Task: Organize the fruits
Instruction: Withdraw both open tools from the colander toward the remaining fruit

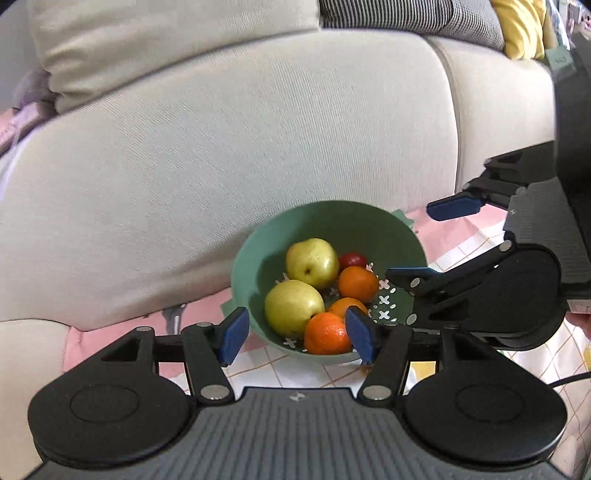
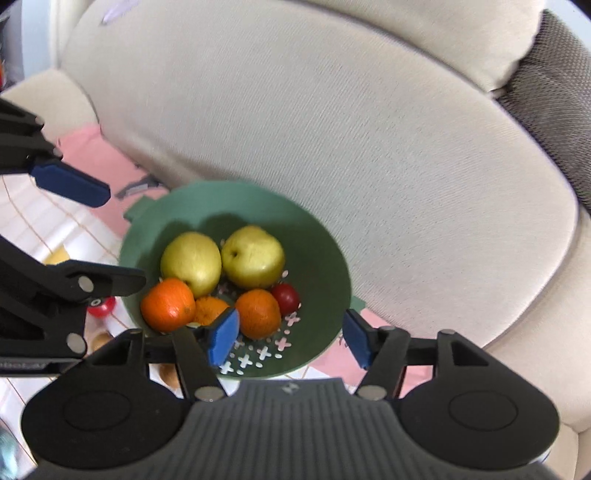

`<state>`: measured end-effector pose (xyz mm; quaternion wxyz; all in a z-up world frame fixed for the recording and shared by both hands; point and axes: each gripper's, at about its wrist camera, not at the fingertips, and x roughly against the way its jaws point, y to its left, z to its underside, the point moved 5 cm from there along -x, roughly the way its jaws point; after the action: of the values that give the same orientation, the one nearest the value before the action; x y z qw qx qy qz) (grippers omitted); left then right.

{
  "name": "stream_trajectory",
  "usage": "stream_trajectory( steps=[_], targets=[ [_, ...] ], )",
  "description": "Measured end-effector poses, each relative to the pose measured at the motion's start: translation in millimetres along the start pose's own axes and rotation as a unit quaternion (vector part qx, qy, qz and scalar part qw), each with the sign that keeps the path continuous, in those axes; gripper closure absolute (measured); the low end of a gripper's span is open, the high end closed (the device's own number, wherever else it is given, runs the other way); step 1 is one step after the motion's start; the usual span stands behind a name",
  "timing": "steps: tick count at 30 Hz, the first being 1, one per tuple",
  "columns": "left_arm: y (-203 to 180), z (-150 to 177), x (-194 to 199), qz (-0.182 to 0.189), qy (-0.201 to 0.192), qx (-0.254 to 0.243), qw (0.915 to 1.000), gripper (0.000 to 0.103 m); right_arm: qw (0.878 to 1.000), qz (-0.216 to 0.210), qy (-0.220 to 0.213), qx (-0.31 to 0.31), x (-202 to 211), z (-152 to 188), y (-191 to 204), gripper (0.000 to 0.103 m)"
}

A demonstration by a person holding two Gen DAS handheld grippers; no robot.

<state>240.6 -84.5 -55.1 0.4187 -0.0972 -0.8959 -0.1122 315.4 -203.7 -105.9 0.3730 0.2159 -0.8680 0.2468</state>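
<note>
Flanking the green bowl (image 1: 400, 236), both grippers stand released and empty: left gripper (image 1: 299, 336) at its near rim, right gripper (image 2: 291, 338) at the opposite side. Fruit (image 2: 221, 280) lies in the bowl, just ahead of and below both sets of fingers.

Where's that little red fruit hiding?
In the green bowl, the red fruit sits beside an orange, below the right-hand yellow apple in the right wrist view.

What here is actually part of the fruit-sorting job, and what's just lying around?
Part of the job:
- green bowl
- two yellow-green pears
- three oranges
- small red fruit
- left hand-held gripper and right hand-held gripper, both open and empty

Just lying about:
- beige sofa
- pink checked cloth
- yellow cushion
</note>
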Motion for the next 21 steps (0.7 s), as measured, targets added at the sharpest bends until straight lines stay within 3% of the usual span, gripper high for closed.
stream_trajectory(
  steps=[9,15,21],
  targets=[
    [9,22,45,-0.019,-0.048,0.047,0.9975,0.032,0.995,0.034,-0.075,-0.052,63,17,23,0.025],
    [12,43,70,-0.022,-0.068,0.078,0.9944,0.031,0.987,0.035,-0.097,-0.126,93,44,38,0.025],
    [11,70,77,-0.013,-0.055,0.108,0.9925,0.031,0.980,0.034,-0.095,-0.173,105,75,55,0.025]
  ],
)
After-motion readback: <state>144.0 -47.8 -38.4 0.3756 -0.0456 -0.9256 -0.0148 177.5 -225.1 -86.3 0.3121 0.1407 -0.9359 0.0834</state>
